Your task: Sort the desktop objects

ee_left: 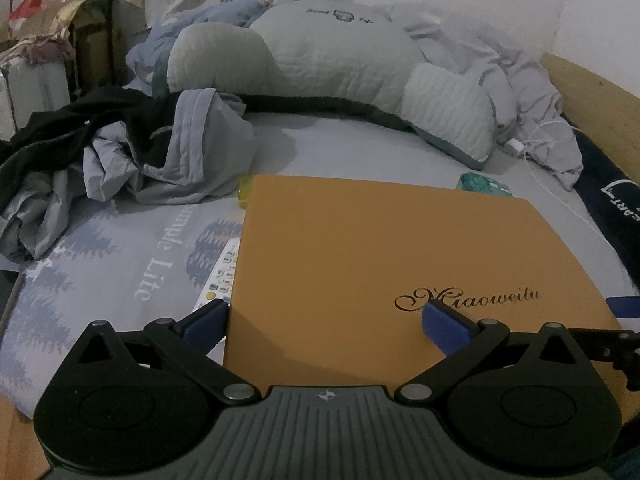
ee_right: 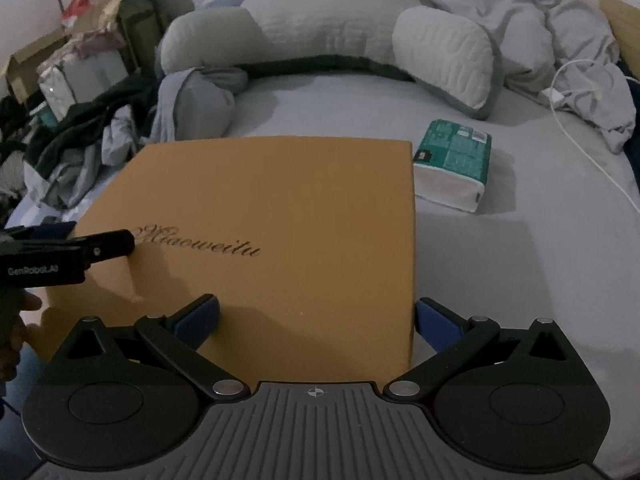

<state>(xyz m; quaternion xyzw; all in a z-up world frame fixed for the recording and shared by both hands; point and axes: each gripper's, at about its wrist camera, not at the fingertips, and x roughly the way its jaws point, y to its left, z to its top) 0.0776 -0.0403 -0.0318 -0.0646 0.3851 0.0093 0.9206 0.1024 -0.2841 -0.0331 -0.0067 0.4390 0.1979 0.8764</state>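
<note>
A flat orange box [ee_left: 392,256] with a script logo on its lid lies on the bed and fills the middle of both views. My left gripper [ee_left: 326,320] is open at its near left corner, one blue pad just outside the left edge and the other over the lid. My right gripper [ee_right: 316,318] is open at the near right corner [ee_right: 280,216], one pad over the lid and the other just outside the right edge. A white remote control [ee_left: 222,276] lies partly hidden by the box's left side. A green tissue pack [ee_right: 454,160] sits beyond its far right corner.
A small yellow item [ee_left: 243,192] peeks out at the box's far left corner. Crumpled clothes [ee_left: 132,152] pile up on the left, a large quilted pillow [ee_left: 332,56] lies at the back, and a white charger and cable [ee_right: 560,98] lie on the right. A wooden bed frame [ee_left: 592,96] borders the right.
</note>
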